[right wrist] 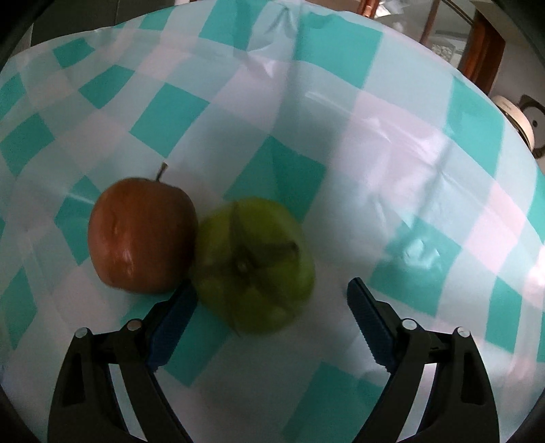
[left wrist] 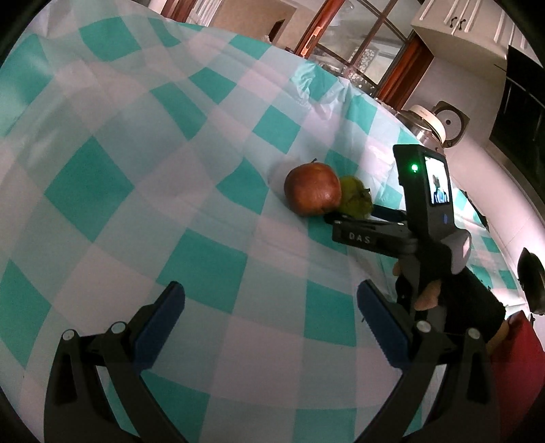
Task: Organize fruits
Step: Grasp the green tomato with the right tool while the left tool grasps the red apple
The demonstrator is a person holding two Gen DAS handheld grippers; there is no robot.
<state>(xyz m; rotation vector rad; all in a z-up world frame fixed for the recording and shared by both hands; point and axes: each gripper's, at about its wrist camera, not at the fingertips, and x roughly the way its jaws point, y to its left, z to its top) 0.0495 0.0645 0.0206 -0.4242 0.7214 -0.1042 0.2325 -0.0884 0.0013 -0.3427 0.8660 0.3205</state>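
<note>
A red apple and a green persimmon-like fruit lie touching each other on the teal and white checked tablecloth. In the right wrist view the apple is left of the green fruit, whose dry calyx faces the camera. My right gripper is open, its jaws to either side of the green fruit's near end; the left finger is close to both fruits. It shows in the left wrist view beside the fruit. My left gripper is open and empty, well short of the fruits.
The table edge runs along the right, with a glass jar with a cream lid beyond it. Wooden-framed glass doors and white cabinets stand behind. The person's hand in a dark sleeve holds the right gripper.
</note>
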